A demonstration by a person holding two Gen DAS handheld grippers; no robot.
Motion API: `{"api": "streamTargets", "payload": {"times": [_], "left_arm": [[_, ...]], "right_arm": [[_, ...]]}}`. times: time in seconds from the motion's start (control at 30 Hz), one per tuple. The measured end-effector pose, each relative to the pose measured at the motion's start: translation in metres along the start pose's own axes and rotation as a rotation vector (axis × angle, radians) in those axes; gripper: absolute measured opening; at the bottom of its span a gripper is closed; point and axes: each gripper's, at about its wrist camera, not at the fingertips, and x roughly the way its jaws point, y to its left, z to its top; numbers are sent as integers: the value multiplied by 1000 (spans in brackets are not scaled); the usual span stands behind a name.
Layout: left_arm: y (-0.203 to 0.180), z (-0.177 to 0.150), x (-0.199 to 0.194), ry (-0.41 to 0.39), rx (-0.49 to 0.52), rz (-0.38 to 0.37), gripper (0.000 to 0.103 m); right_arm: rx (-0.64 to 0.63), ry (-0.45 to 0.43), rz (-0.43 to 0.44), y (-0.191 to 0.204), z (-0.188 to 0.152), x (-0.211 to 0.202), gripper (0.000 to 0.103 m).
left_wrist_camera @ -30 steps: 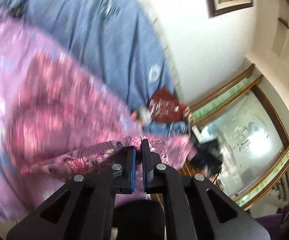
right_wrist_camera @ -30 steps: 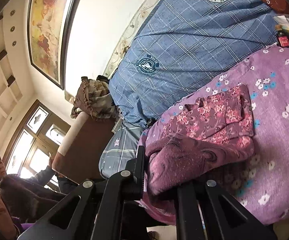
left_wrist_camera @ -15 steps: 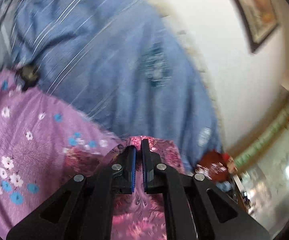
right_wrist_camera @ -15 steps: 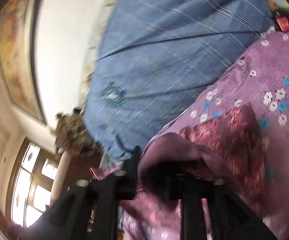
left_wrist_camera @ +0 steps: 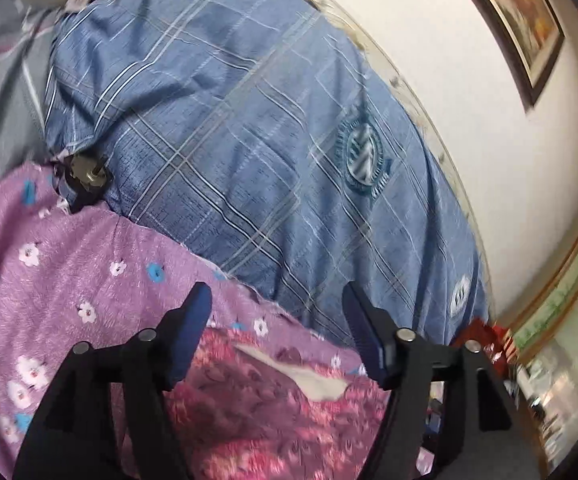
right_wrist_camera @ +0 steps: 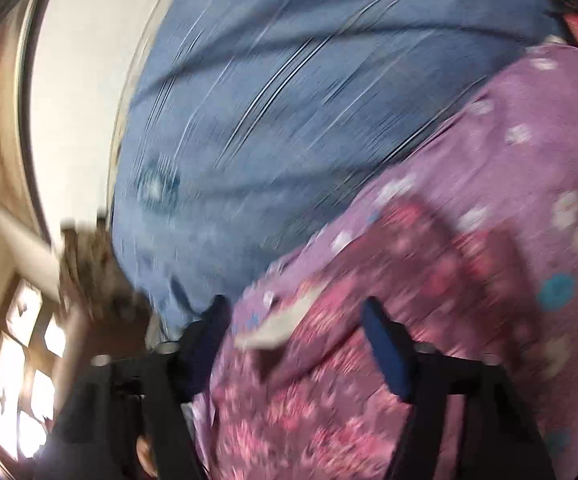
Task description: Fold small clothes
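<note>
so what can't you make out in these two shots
- Right wrist view: motion blur smears the garment, so its fold edges are unreadable.
- Left wrist view: the left tongs, opening, cover the garment's near part.
- Both views: the bottom edge cuts the garment off.

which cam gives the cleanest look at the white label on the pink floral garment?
Left wrist view: the white label is sharp, lying on the pink floral garment. Right wrist view shows the same label only as a motion-blurred pale streak near the garment's edge.
</note>
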Motion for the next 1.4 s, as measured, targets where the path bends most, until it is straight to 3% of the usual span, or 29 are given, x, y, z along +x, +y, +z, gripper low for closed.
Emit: {"api": "streamTargets", "payload": {"times": [0.03,0.1,0.23,0.33,0.43,0.5,0.57,0.63,0.7,0.93,1.13,1.17,1.23,1.27,1.4], "left_arm": [[-6,-4,0,49,21,50,72],[-13,-14,0,119,53,83,72],[-15,-54,-6,208,114,180,72],[-13,-71,1,246,156,244,72],[-8,-78,12,243,256,337,72],[1,-76,18,242,271,404,72],[16,-68,21,247,202,411,72],[29,-60,18,246,120,400,72],[35,-56,15,240,85,393,72],[30,-60,17,291,88,387,72],[29,-58,19,313,95,376,72],[30,-57,20,318,96,374,72],[31,-56,20,329,101,370,72],[32,-56,20,333,104,370,72],[35,-52,17,329,116,378,72]], "right_arm": [[-20,58,-3,9,-7,14,44],[-81,161,-29,30,-31,41,41],[-184,262,-90,58,-70,80,40],[-181,335,-120,68,-77,113,40],[-223,317,-247,72,-63,146,40],[-196,264,-249,71,-45,151,41],[-156,173,-225,76,-26,139,44],[-196,69,-172,94,-13,117,43],[-253,36,-163,112,-8,105,48],[-405,341,-215,153,-16,170,51],[-587,515,-330,171,-53,242,49],[-619,536,-366,168,-58,249,45],[-658,586,-424,163,-65,260,28],[-661,612,-436,160,-69,261,14],[-691,562,-423,171,-70,247,6]]}}
